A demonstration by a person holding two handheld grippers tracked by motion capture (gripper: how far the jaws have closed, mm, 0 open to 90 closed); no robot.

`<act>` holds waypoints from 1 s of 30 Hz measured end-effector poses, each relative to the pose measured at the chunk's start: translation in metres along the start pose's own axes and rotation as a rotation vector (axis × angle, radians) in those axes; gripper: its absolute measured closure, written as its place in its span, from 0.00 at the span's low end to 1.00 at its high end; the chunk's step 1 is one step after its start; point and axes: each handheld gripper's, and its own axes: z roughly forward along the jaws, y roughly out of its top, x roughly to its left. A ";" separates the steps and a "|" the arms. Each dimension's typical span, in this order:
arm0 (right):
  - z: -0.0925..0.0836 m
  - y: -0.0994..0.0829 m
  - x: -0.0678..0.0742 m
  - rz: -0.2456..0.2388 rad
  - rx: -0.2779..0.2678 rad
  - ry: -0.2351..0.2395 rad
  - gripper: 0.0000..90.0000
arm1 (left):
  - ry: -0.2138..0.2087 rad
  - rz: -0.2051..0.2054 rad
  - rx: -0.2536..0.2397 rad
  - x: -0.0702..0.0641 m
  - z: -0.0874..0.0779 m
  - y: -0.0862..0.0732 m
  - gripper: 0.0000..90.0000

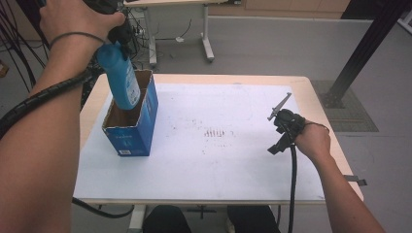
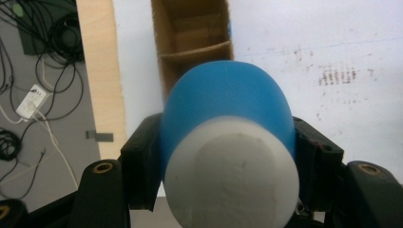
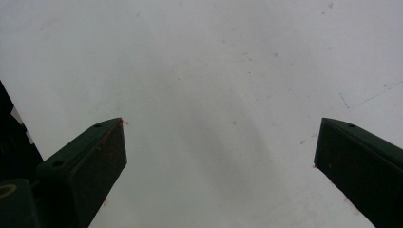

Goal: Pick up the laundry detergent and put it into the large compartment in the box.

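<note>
A blue bottle (image 1: pixel 120 75) with a white cap hangs tilted, bottom end down, inside the open top of a blue cardboard box (image 1: pixel 131 127) at the table's left. My left gripper (image 1: pixel 116 36) is shut on the bottle near its cap, held high above the box. In the left gripper view the bottle (image 2: pixel 228 109) sits between both black jaws, its white cap (image 2: pixel 233 178) toward the camera, and the box's (image 2: pixel 192 35) brown divided inside lies beyond. My right gripper (image 1: pixel 281 130) rests at the table's right, open over the bare white mat (image 3: pixel 204 71).
A white mat (image 1: pixel 218 145) covers most of the wooden table (image 1: pixel 318 104). Reddish marks (image 1: pixel 215 132) stain its middle. Cables lie on the floor at the left; another table's legs (image 1: pixel 206 41) stand behind.
</note>
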 end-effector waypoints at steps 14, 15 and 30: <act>0.000 0.002 -0.001 -0.001 0.005 -0.004 0.04 | -0.006 -0.021 0.015 0.014 0.023 0.002 0.42; 0.000 0.002 -0.001 -0.001 0.004 -0.005 0.04 | -0.007 -0.020 0.016 0.015 0.024 0.002 0.42; 0.005 -0.002 -0.003 0.008 0.007 0.002 0.04 | -0.011 -0.013 0.046 0.023 0.060 0.004 0.42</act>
